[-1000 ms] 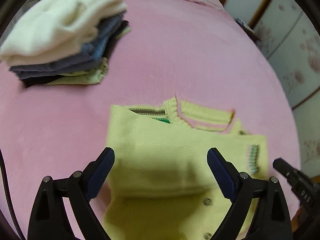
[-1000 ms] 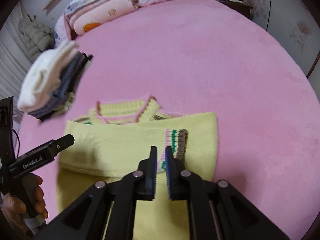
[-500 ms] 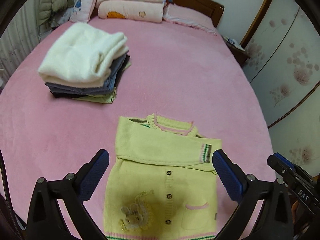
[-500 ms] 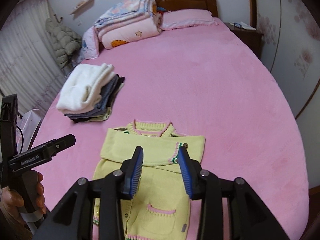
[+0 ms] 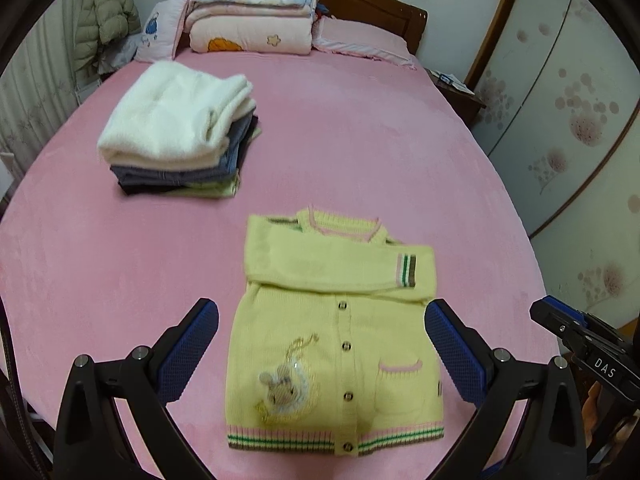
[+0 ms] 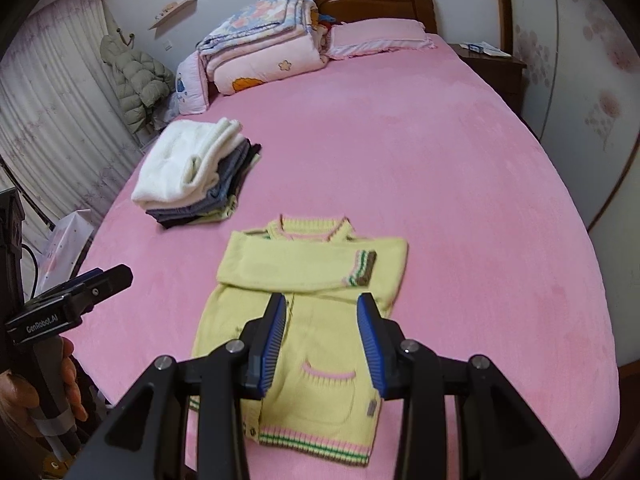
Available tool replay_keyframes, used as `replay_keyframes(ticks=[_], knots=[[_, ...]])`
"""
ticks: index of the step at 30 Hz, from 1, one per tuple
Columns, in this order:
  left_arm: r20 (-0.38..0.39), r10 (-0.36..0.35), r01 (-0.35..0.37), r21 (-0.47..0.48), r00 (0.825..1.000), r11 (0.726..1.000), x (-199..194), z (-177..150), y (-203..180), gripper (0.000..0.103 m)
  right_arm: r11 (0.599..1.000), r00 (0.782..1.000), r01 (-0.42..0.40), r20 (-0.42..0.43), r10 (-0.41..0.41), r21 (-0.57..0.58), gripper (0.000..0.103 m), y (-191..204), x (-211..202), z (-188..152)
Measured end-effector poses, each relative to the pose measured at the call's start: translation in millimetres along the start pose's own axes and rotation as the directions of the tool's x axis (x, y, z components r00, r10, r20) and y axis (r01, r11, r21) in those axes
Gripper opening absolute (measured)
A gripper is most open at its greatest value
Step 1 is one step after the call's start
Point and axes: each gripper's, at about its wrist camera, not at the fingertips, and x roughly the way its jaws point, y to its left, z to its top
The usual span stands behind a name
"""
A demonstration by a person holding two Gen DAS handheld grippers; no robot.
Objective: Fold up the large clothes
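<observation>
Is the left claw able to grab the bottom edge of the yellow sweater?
Probably yes. The left claw hangs open above the yellow sweater, and nothing lies on its striped hem.

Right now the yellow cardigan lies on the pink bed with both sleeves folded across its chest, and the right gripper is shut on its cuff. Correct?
Not quite. The right gripper is open above the yellow cardigan, holding nothing, as the right wrist view shows. The rest stands.
</observation>
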Motion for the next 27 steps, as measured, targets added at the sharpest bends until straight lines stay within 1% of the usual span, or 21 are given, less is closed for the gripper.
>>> replay_keyframes(ticks=[5,10,13,17,21,25,27], knots=[[-0.065,0.004,-0.005,-0.003,0.998,1.000,17.9,-32.5,20.7,0.102,0.997,0.998,0.054,-0.043,-0.052,0.055,0.037,2.5,8.8,-42.3],[-0.132,0.003,-0.003,0.000,0.991,1.000,34.4,-70.0,43.4,0.102,0.990,0.992,0.100,-0.081,-0.092,0.099,0.037,7.7,19.3,-85.7],[-0.143,0.003,-0.003,0.002,0.990,1.000,38.2,-89.1,55.5,0.102,0.985,0.991,0.112,-0.085,-0.101,0.131,0.037,9.6,19.7,-108.7],[-0.167,0.001,-0.005,-0.024,0.986,1.000,41.7,-114.4,71.5,0.102,0.983,0.989,0.122,-0.104,-0.108,0.136,0.037,12.0,20.8,-131.9],[-0.201,-0.023,0.009,-0.069,0.979,0.998,57.2,-137.7,91.6,0.102,0.981,0.984,0.140,-0.129,-0.123,0.135,0.037,8.4,30.4,-150.5],[-0.240,-0.049,0.026,-0.097,0.970,0.995,83.7,-156.3,105.9,0.094,0.975,0.979,0.159,-0.153,-0.136,0.152,0.037,-5.5,48.8,-170.9],[-0.250,-0.061,0.036,-0.103,0.966,0.994,98.0,-164.9,111.3,0.093,0.973,0.978,0.161,-0.161,-0.135,0.167,0.037,-14.1,57.5,-177.7]])
